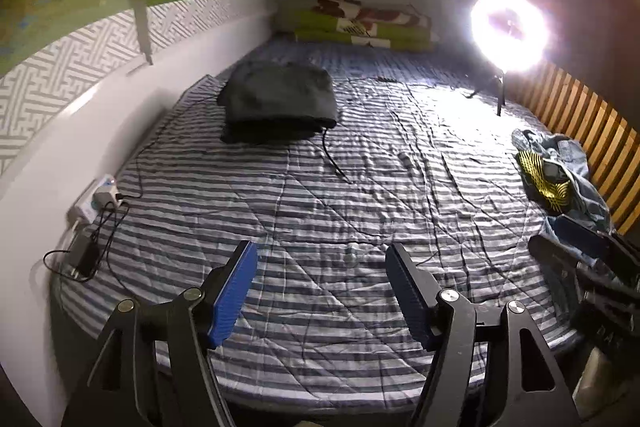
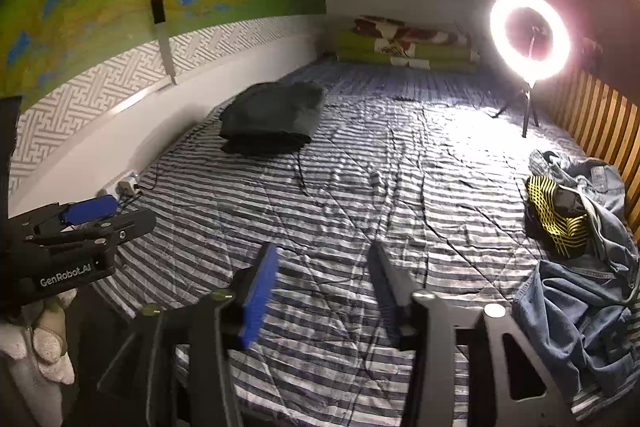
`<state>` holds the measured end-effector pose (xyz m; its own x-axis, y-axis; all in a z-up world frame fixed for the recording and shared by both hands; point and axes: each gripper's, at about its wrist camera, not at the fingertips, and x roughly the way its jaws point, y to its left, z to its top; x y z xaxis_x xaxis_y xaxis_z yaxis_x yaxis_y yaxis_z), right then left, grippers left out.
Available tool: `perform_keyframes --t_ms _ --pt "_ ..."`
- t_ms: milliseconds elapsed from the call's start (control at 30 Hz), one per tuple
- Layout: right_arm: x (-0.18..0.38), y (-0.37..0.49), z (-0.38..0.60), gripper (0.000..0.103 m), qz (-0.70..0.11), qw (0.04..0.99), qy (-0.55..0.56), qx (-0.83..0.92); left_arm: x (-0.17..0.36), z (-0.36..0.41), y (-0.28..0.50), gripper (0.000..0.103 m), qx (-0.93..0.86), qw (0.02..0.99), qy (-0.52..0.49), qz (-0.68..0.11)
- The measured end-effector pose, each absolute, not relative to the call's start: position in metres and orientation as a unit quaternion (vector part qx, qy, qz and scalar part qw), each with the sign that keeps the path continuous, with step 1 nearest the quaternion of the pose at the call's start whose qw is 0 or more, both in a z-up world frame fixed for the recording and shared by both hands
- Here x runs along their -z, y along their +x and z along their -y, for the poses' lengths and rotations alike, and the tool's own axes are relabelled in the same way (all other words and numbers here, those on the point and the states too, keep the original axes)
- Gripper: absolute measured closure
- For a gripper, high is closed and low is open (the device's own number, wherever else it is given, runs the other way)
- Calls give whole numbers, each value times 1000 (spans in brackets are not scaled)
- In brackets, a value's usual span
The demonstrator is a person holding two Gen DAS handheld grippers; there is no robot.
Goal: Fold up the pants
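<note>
The striped bedspread (image 1: 320, 211) fills most of both views, and its broad middle lies bare. Along its left edge runs a white ledge under patterned wallpaper; along its right edge stands a slatted wooden rail (image 2: 600, 115). At the far end of the bedspread lie pillows (image 1: 352, 23), and near its far right corner a ring light (image 2: 530, 35) glares, washing out the cloth below it. Toward the far left of the bedspread sits a stack of dark folded pants (image 1: 276, 103), a thin cord trailing from under it. By the right edge lies a rumpled heap of blue jeans (image 2: 580, 307) with a black-and-yellow garment (image 2: 556, 219) on top; the heap is cut off at the frame edge. A charger and power strip (image 1: 96, 199) rest at the left edge, blurred. The left gripper (image 1: 320, 291) hovers above the near end, jaws spread wide, nothing between them. The right gripper (image 2: 324, 295) hangs likewise, jaws parted less widely and empty, just left of the jeans.
</note>
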<state>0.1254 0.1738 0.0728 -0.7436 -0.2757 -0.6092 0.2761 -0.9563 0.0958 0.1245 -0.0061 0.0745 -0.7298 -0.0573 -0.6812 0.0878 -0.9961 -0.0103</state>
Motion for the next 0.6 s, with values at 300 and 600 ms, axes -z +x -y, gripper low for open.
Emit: perform_keyframes --t_ms 300,600 --pt "-83 148 -171 32 -15 138 309 941 -91 -3 145 14 937 45 345 -18" --pt "-72 149 -174 32 5 144 328 934 -80 8 159 8 932 61 355 -33"
